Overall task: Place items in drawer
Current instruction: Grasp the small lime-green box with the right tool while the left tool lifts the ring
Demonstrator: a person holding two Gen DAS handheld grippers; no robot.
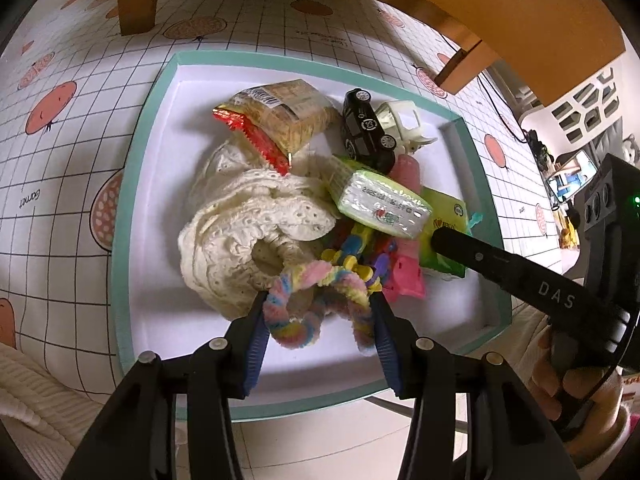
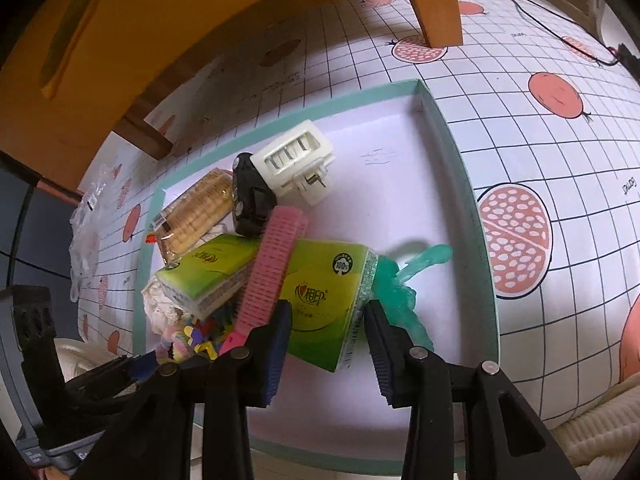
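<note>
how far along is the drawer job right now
Nothing looks put away yet: the wooden drawer unit shows only its front, and the teal-rimmed white tray holds the whole pile. In hand: the left gripper brackets the pastel rainbow fuzzy loop, and the right gripper straddles the green tissue pack, jaws apart. Left: lifting and stowing everything.

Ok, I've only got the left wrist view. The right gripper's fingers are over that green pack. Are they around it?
Observer: Yes, the right gripper straddles the green tissue pack, one finger on each side. I cannot tell whether it squeezes.
Operator: Anything lying on that pack?
Observer: A pink hair roller lies across the pack's left part.
Operator: And on its right side?
Observer: A teal fluffy piece touches that end, inside the tray.
</note>
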